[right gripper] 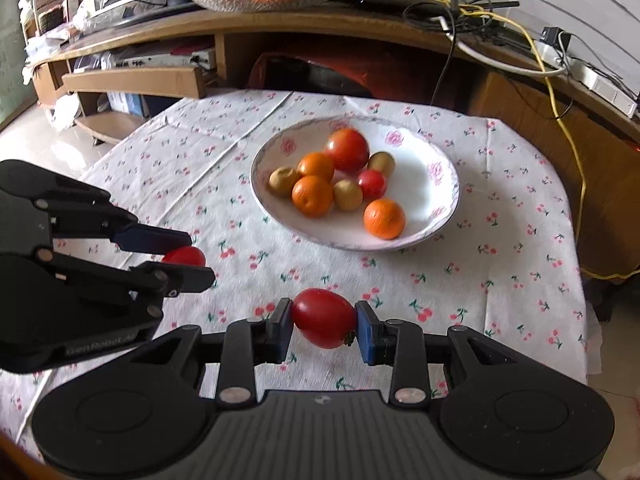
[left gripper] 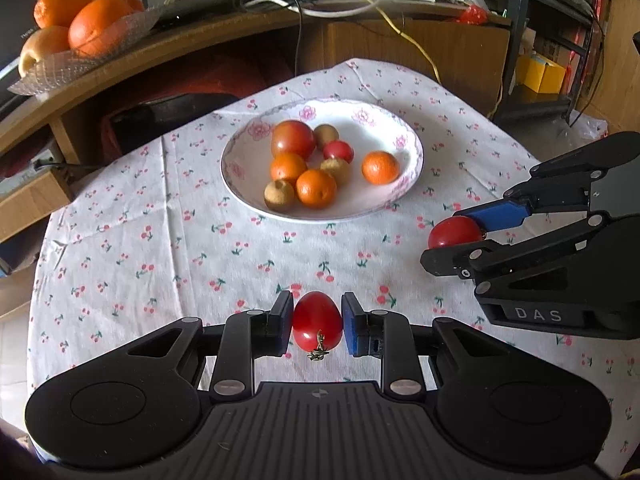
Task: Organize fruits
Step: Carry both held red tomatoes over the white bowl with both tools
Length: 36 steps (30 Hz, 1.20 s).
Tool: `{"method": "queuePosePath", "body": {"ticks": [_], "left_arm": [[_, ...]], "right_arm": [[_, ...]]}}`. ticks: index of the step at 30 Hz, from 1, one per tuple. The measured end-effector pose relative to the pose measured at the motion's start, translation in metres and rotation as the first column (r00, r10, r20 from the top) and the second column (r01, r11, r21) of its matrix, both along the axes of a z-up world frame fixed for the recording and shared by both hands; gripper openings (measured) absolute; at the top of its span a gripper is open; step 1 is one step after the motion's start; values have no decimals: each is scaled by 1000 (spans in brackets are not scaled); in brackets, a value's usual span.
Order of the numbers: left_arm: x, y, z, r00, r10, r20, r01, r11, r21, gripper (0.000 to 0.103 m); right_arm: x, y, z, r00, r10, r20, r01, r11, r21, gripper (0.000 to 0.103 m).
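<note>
My left gripper (left gripper: 317, 322) is shut on a small red tomato (left gripper: 317, 325), stem toward the camera, above the near part of the cherry-print tablecloth (left gripper: 160, 248). My right gripper (right gripper: 324, 322) is shut on another small red tomato (right gripper: 323, 317). Each gripper shows in the other's view: the right one (left gripper: 452, 240) with its tomato (left gripper: 454, 232), the left one (right gripper: 188, 258) with its tomato (right gripper: 184, 257). Beyond both stands a white flowered plate (left gripper: 400, 128) (right gripper: 436, 176) holding a large tomato, a small tomato, three oranges and three brownish fruits.
A curved wooden shelf (left gripper: 200, 36) runs behind the table, carrying a glass dish of large oranges (left gripper: 88, 20) and tangled cables (right gripper: 480, 12). Bare tablecloth lies between the grippers and the plate. The table edge drops off at the right (right gripper: 580, 280).
</note>
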State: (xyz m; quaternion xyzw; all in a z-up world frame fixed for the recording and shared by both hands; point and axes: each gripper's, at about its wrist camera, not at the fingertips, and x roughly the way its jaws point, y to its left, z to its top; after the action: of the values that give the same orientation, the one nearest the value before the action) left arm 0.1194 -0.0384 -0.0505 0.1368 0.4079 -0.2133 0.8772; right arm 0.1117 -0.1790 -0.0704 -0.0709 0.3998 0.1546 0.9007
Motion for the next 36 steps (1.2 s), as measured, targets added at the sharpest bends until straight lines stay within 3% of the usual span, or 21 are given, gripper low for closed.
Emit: {"method": "queuePosePath", "body": {"ticks": [16,36], "left_arm": [[13,-11,19,998,21,54,-18,999,-50,33],[30,-24,29,993,36,109,-29,998,-61,32]], "right_arm": [[9,-3,13,998,-46,42,44,999,26,35],[26,-9,18,991,-108,74,108,994,13,35]]}}
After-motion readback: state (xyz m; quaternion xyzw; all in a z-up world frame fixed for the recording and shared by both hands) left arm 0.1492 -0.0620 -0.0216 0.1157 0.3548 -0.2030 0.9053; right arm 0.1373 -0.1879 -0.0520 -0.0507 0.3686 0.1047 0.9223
